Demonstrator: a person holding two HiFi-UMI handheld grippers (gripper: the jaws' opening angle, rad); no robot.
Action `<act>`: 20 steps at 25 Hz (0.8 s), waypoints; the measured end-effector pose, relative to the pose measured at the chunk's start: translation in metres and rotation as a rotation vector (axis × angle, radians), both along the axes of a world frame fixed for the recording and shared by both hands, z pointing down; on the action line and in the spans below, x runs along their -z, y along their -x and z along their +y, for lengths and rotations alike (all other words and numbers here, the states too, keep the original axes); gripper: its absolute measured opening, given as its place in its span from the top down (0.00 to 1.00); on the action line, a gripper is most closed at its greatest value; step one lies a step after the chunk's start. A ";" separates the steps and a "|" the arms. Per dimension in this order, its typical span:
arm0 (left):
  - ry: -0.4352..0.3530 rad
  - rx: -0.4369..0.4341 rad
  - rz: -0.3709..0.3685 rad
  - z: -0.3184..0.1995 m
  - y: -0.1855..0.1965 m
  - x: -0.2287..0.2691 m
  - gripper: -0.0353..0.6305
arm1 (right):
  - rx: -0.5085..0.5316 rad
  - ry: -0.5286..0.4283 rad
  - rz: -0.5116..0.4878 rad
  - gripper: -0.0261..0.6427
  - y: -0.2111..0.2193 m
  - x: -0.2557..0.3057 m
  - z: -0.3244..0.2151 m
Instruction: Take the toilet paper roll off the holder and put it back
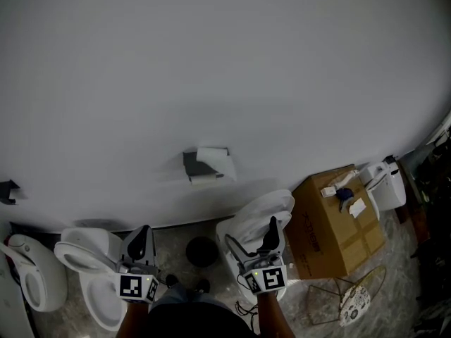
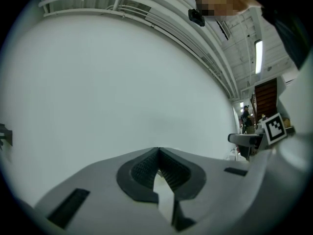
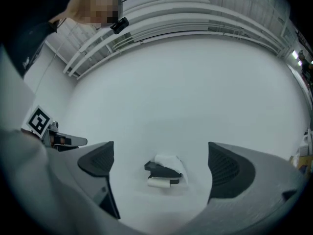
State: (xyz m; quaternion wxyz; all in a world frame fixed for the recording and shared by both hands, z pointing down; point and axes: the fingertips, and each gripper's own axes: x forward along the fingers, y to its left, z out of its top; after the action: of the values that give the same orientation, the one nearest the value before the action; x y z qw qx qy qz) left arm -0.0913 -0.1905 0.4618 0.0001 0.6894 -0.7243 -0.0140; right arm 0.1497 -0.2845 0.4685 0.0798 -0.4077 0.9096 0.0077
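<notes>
A dark holder (image 1: 190,163) is fixed to the white wall, with white toilet paper (image 1: 217,162) draped over it and the roll (image 1: 205,179) under it. In the right gripper view the holder (image 3: 164,170) and the roll (image 3: 159,182) show far off between the jaws. My right gripper (image 3: 162,163) is open and empty, held low in front of the wall (image 1: 271,234). My left gripper (image 2: 158,154) is shut with nothing between its pads and faces bare wall. In the head view it (image 1: 141,241) is down at the left, well short of the holder.
Below the holder stand a white toilet (image 1: 90,267) at the left and another (image 1: 262,213) with its lid up. A cardboard box (image 1: 331,227) and a white appliance (image 1: 385,184) are at the right. A black round object (image 1: 202,251) lies on the floor, and a wire stand (image 1: 352,303) is at the lower right.
</notes>
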 end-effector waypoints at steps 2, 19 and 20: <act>-0.004 0.002 0.006 -0.002 0.007 -0.001 0.94 | 0.003 0.007 0.034 0.09 0.007 -0.003 -0.006; -0.005 -0.020 0.031 -0.031 0.050 -0.009 0.94 | 0.049 0.070 0.044 0.09 0.054 -0.029 -0.074; -0.006 -0.020 0.034 -0.033 0.051 -0.010 0.94 | 0.051 0.076 0.047 0.09 0.057 -0.031 -0.079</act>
State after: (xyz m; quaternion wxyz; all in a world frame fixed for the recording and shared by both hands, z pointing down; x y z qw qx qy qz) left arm -0.1423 -0.2236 0.4713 0.0105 0.6963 -0.7171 -0.0276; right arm 0.0931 -0.3632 0.4995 0.0428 -0.3867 0.9210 -0.0194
